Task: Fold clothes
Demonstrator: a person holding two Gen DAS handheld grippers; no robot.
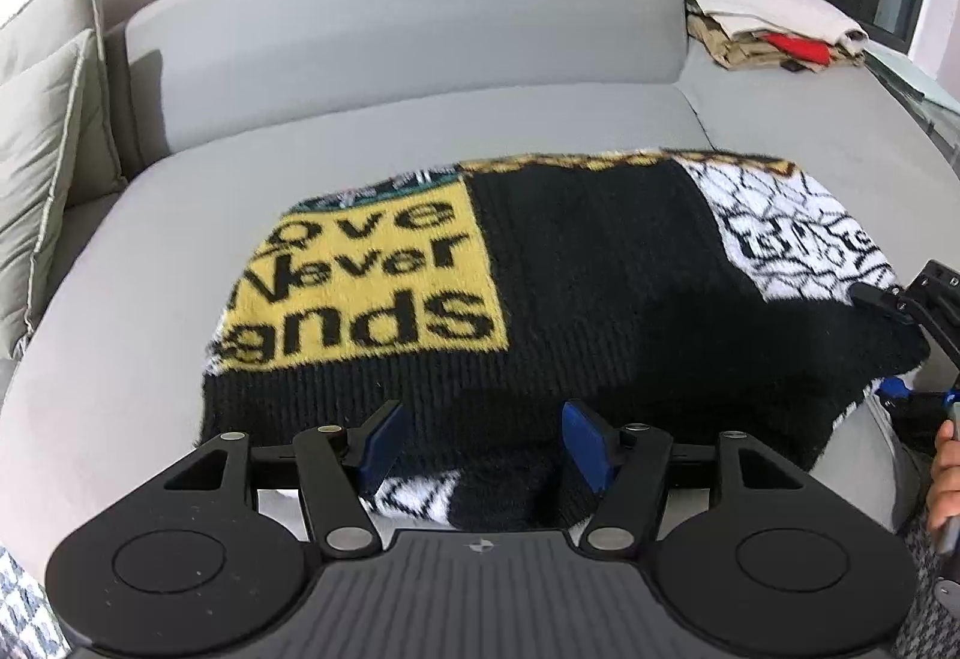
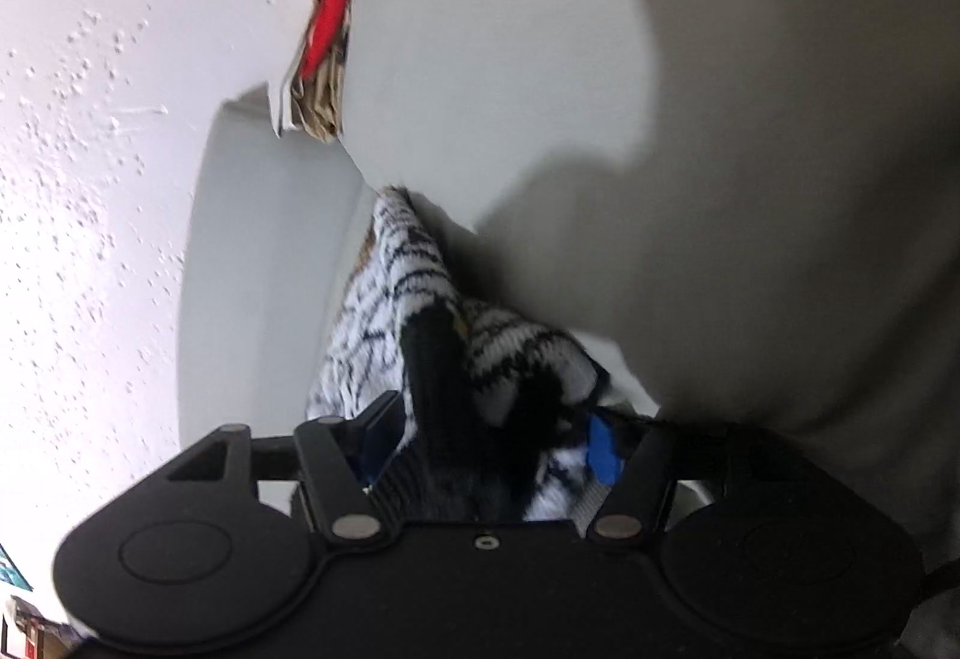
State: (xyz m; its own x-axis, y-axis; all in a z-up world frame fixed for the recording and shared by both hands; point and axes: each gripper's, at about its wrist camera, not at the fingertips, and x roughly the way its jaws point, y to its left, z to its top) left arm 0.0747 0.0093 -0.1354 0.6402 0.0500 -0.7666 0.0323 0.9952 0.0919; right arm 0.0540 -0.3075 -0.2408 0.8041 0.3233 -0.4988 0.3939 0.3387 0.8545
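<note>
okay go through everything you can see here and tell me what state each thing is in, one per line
Sweater: lying flat on the sofa, partly folded.
Left gripper: open above the sweater's near hem.
Right gripper: jaws apart, sweater fabric bunched between them; grip unclear.
Clothes pile: folded, stacked at the sofa's far corner.
Sofa: bare elsewhere.

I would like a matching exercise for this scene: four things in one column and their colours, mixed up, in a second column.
Things:
1. sofa
2. sweater panel with words
3. garment in the folded pile
4. gripper pads

Colours:
A. blue
B. yellow
C. grey
D. red

Pairs: 1-C, 2-B, 3-D, 4-A
</note>
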